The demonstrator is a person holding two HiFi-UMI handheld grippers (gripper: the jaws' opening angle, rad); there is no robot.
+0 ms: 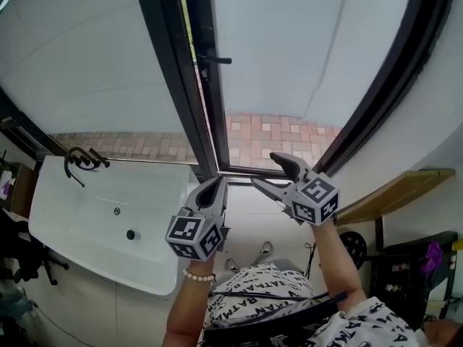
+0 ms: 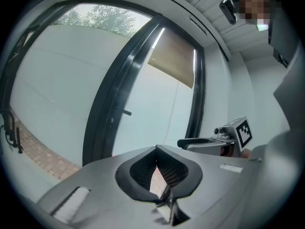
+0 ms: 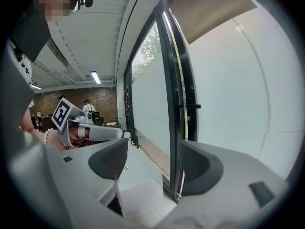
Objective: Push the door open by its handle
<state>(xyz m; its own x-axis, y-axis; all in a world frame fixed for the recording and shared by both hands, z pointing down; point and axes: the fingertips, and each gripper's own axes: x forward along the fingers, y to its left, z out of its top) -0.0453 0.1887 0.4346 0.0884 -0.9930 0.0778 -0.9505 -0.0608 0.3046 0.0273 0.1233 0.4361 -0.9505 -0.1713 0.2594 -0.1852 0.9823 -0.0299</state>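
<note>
Beyond the glass, brick paving (image 1: 278,132) runs under a pale wall. On my side, a white bathtub (image 1: 58,215) with a black tap (image 1: 81,159) sits at the far left. Next comes my left gripper (image 1: 211,186), its jaws drawn together on nothing and pointing at the foot of the door frame. The door handle (image 1: 215,60), a short black lever, juts from the dark stile near the middle, well apart from both tools. To its right my right gripper (image 1: 269,170) has its jaws spread wide, with only floor and frame visible between them.

I judge this to be the approach: nothing touches the door, and I cannot tell whether it is latched or barely cracked. Next I would raise the right gripper to the lever, set a jaw against it, and press outward steadily, keeping the left one clear of the swing.
</note>
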